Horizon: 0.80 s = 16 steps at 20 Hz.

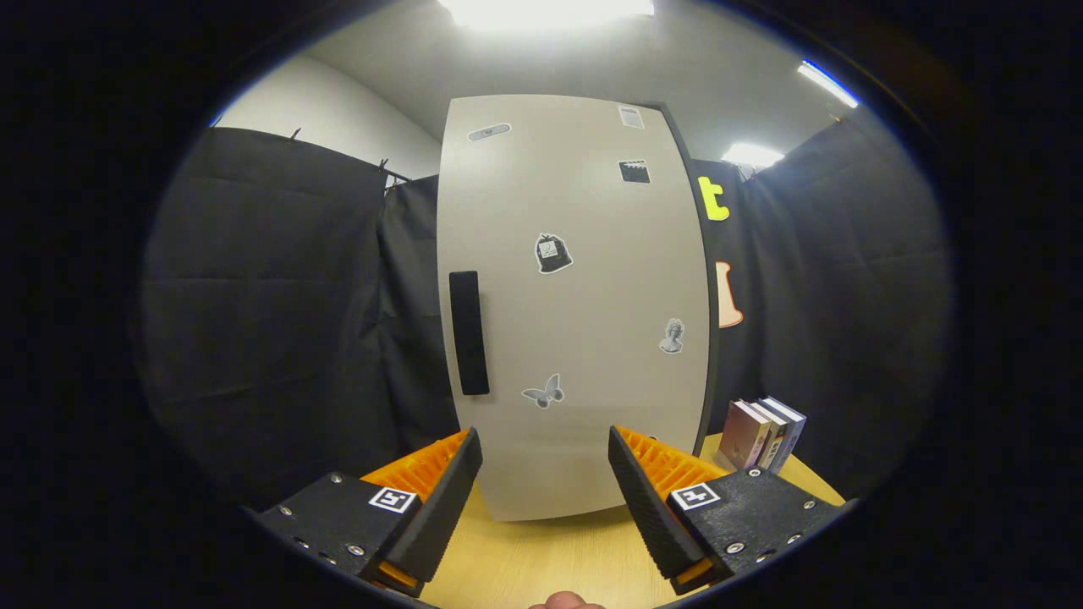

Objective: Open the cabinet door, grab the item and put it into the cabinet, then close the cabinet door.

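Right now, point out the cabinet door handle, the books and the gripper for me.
Handle (469, 332): gripper view, middle of the black bar.
Books (760, 433): gripper view, front book's cover.
Gripper (545, 457): gripper view, open gap midway between fingertips.

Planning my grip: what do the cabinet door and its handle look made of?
The pale grey cabinet door looks like matte laminated board: flat, even, faint sheen. Its black vertical bar handle seems matte plastic or rubber, hard to tell. The hand-held gripper is open, short of both.

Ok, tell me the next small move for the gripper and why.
Probably ease the gripper up and left toward the black handle. The cabinet door is shut, the fingers stand open with nothing between them, and the books wait on the table beside the cabinet.
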{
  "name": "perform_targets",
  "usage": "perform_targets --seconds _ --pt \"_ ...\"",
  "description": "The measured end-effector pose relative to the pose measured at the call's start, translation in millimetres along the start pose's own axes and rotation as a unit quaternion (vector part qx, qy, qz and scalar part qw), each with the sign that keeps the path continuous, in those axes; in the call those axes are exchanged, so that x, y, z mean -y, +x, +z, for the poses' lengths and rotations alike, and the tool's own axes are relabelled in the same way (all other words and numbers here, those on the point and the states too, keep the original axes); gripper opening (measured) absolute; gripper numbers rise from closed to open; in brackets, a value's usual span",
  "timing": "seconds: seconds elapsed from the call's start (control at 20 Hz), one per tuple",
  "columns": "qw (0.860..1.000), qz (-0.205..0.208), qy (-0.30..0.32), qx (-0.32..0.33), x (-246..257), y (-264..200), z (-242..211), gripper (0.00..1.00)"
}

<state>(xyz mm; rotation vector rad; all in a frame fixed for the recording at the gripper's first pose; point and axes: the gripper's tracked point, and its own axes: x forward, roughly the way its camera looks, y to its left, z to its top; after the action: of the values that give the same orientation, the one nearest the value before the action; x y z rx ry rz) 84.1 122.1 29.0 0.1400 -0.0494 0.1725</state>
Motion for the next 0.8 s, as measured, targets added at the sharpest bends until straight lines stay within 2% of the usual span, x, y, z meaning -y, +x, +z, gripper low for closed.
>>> perform_targets --seconds 0.8 --pt "1.000 0.002 -0.008 0.004 -4.8 0.5 8.1 0.94"
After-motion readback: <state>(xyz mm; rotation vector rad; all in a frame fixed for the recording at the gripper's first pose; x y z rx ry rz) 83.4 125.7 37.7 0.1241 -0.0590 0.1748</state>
